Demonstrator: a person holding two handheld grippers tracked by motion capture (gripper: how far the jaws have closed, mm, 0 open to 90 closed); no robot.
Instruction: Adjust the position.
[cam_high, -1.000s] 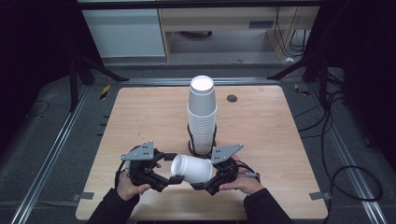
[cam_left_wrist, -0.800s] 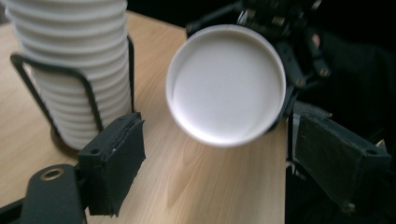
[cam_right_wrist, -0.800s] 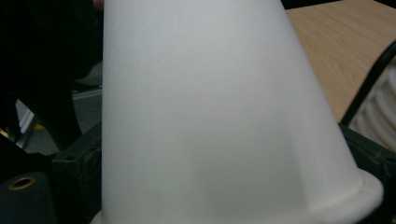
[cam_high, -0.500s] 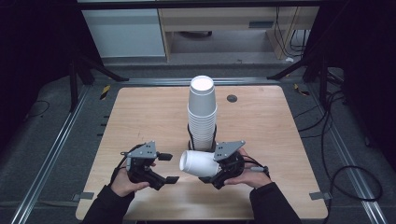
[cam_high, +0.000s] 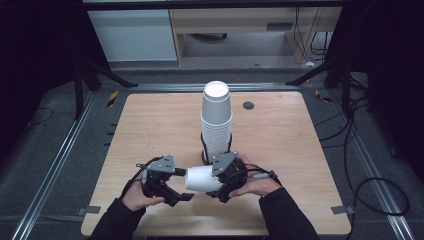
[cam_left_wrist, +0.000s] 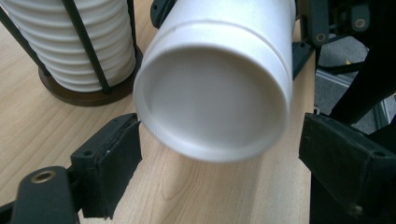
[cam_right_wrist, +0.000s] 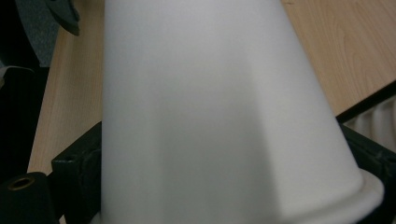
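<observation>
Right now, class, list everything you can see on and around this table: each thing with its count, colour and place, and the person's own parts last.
Cup: one, white, on its side above the table's near edge, held by the right gripper.
Cup stack: one, white, upside down in the rack at the table's middle.
Rack: one, dark, round base with thin rods, around the stack.
Table: one, light wood.
Cabinet: one, pale, behind the table.
Left gripper: black, jaws open either side of the cup's base, just opened.
Right gripper: black, shut on the cup's rim end.
Hands: two, near edge.
</observation>
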